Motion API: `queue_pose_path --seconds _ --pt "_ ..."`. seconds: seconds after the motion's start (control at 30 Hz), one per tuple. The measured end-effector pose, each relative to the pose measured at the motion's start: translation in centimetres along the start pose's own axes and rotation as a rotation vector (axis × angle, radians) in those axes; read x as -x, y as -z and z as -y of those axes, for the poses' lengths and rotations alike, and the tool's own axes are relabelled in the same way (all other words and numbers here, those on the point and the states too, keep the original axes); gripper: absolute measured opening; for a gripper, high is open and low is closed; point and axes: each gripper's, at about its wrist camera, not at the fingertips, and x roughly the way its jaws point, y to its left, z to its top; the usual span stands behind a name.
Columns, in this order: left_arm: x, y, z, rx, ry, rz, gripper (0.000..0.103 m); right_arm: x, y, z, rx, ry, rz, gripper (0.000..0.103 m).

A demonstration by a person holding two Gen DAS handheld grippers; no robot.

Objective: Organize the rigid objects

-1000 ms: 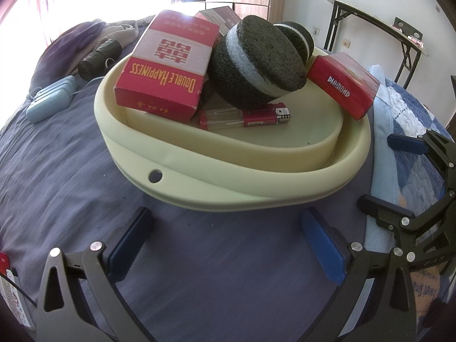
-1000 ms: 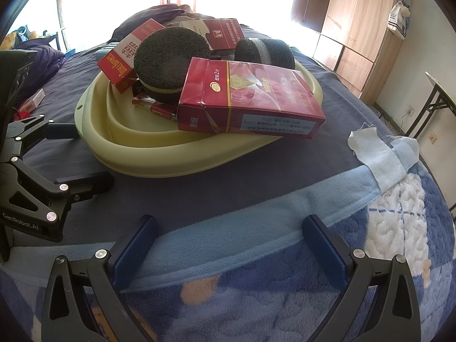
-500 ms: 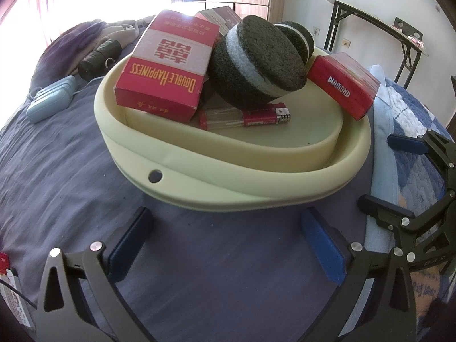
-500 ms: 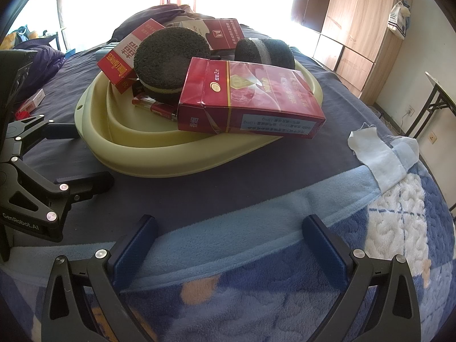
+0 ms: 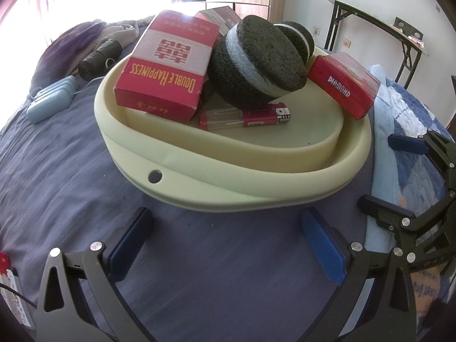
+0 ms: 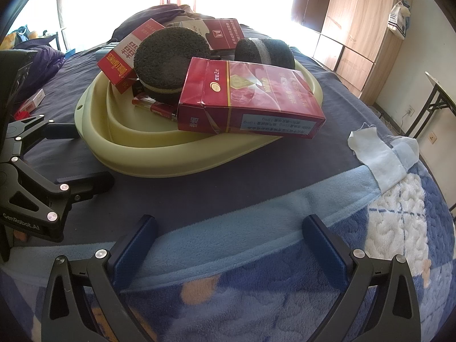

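basin: a pale yellow-green basin (image 5: 216,182) sits on a dark blue blanket (image 5: 85,148) on the bed; a small round hole shows in its near rim.
double happiness box: a red double happiness box (image 5: 168,65) leans inside the basin at its left, one end propped on the rim.
sponges: a large dark round sponge (image 5: 256,65) with a pale middle band rests tilted at the centre; a second round sponge (image 5: 296,38) stands just behind it.
lighter: a red lighter (image 5: 245,117) lies flat on the basin floor, under the front edge of the large sponge.
diamond box: a red diamond box (image 6: 248,98) rests across the basin's right rim.
rear box: another red-and-white box (image 6: 216,32) lies at the back.
left gripper: left gripper (image 5: 228,238) is spread wide and empty, just short of the basin's near rim.
right gripper: right gripper (image 6: 230,239) is likewise spread wide and empty, over the light blue blanket border, apart from the basin.
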Motion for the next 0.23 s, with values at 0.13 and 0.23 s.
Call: queue_pose_path --seconds 0.13,0.23 --pt "0.0 0.0 -0.02 0.001 0.001 0.0 0.103 -0.01 0.0 0.0 0.0 0.0 0.0 0.103" --pt "-0.01 -0.01 -0.04 0.001 0.001 -0.001 0.103 0.03 -0.02 0.03 0.0 0.0 0.0 0.103"
